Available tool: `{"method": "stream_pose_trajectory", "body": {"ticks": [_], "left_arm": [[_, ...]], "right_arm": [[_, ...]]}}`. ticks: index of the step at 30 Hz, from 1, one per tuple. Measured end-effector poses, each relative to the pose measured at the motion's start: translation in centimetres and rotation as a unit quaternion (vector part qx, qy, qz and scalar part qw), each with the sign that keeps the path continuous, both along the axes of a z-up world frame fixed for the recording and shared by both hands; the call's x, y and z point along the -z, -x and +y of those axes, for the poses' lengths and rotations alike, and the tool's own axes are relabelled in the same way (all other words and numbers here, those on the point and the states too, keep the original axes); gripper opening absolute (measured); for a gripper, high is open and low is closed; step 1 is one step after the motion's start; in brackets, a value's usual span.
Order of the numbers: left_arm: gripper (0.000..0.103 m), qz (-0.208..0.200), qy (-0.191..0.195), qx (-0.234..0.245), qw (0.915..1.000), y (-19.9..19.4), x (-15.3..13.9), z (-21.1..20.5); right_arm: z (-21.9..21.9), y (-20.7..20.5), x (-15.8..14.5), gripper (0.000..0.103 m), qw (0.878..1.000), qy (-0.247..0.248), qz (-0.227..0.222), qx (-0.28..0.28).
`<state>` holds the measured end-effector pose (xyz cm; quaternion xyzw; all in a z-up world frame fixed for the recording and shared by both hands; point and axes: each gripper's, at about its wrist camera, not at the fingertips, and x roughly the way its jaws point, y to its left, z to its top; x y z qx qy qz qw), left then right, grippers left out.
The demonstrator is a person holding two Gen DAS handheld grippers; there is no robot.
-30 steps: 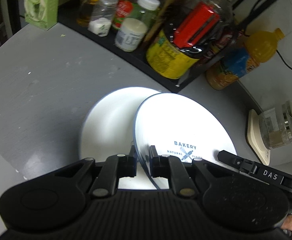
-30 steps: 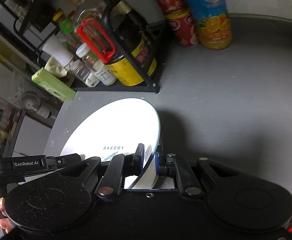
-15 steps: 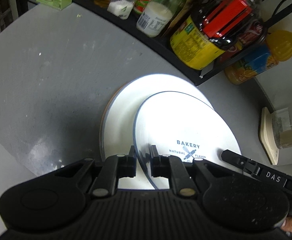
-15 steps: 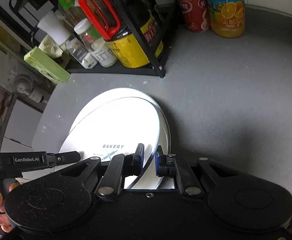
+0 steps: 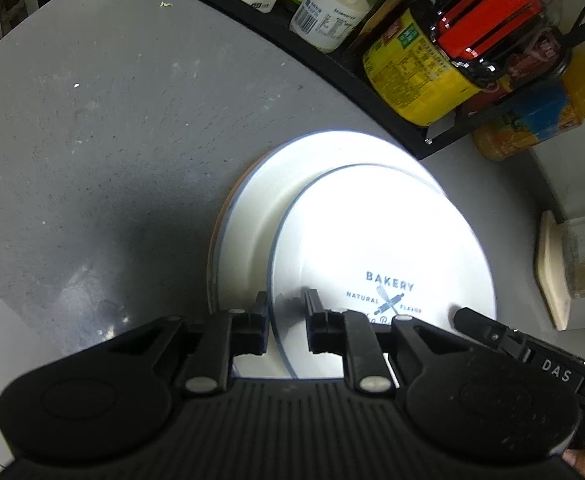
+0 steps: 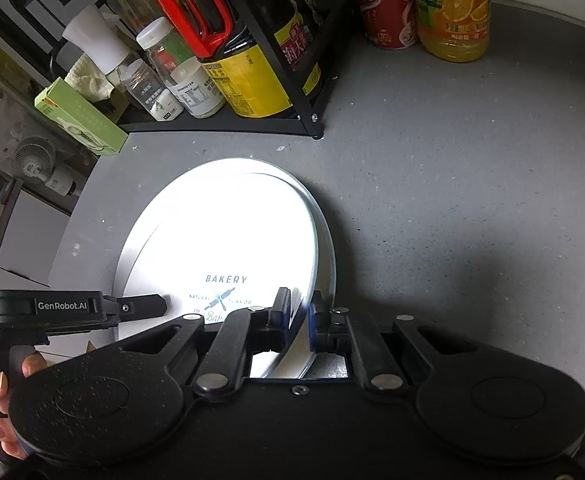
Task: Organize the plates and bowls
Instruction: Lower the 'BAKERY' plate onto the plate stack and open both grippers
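Observation:
A white plate printed "BAKERY" [image 5: 380, 240] lies over a larger white plate [image 5: 260, 208] on the grey round table [image 5: 92, 128]. My left gripper [image 5: 288, 312] straddles the Bakery plate's left rim, its jaws slightly parted, with a visible gap on the right side. In the right wrist view the same Bakery plate [image 6: 228, 232] rests on the lower plate [image 6: 326, 240]. My right gripper [image 6: 298, 312] straddles its right rim, jaws slightly parted. Each gripper shows in the other's view at the plate's opposite edge.
A black rack [image 6: 252, 128] of bottles and jars stands behind the plates. An orange juice bottle [image 6: 452, 12] and a red can [image 6: 384, 12] stand to its right. A green box [image 6: 80, 120] lies to its left. A glass jar on a cream coaster [image 5: 580, 256] sits at the right.
The Bakery plate has come down onto the larger plate and sits more centred on it. Both grippers' jaws have opened a little around its rim.

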<state>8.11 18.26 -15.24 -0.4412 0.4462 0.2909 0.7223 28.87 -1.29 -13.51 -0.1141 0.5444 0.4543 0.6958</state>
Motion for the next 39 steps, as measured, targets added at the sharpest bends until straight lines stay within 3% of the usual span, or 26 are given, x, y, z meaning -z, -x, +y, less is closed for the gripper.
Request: {"method": "stream_pose_trajectory", "body": {"ticks": [5, 14, 16, 28, 31, 33, 35, 39], "left_arm": [[0.015, 0.013, -0.003, 0.008, 0.9999, -0.5, -0.4, 0.7], [0.02, 0.018, -0.062, 0.02, 0.9977, -0.3, -3.6, 1.3], [0.025, 0.021, -0.062, 0.016, 0.9977, -0.1, -3.5, 1.4], [0.027, 0.041, -0.047, 0.007, 0.998, 1.1, -1.8, 1.9], [0.028, 0.044, -0.042, 0.003, 0.9981, 1.2, -1.4, 2.0], [0.029, 0.045, -0.046, 0.005, 0.9979, 1.1, -1.6, 2.0], [0.029, 0.043, -0.049, 0.006, 0.9979, 1.0, -2.0, 2.0], [0.038, 0.037, -0.064, 0.015, 0.9971, 0.2, -3.4, 1.8]], "right_arm": [[0.3, 0.1, 0.0, 0.008, 1.0, 0.004, -0.006, -0.003], [0.6, 0.4, 0.2, 0.009, 1.0, 0.009, -0.007, 0.0], [0.9, 0.6, 0.4, 0.01, 1.0, 0.012, -0.006, -0.001], [2.1, 0.5, 1.4, 0.012, 0.999, 0.028, 0.016, 0.004], [1.9, 0.4, 1.1, 0.019, 0.999, 0.03, 0.026, 0.005], [1.5, 0.4, 0.4, 0.029, 0.999, 0.02, 0.031, 0.008], [1.0, 0.4, -0.5, 0.047, 0.999, 0.004, 0.034, 0.011], [-0.1, 0.5, -2.2, 0.061, 1.0, -0.004, 0.012, 0.018]]}}
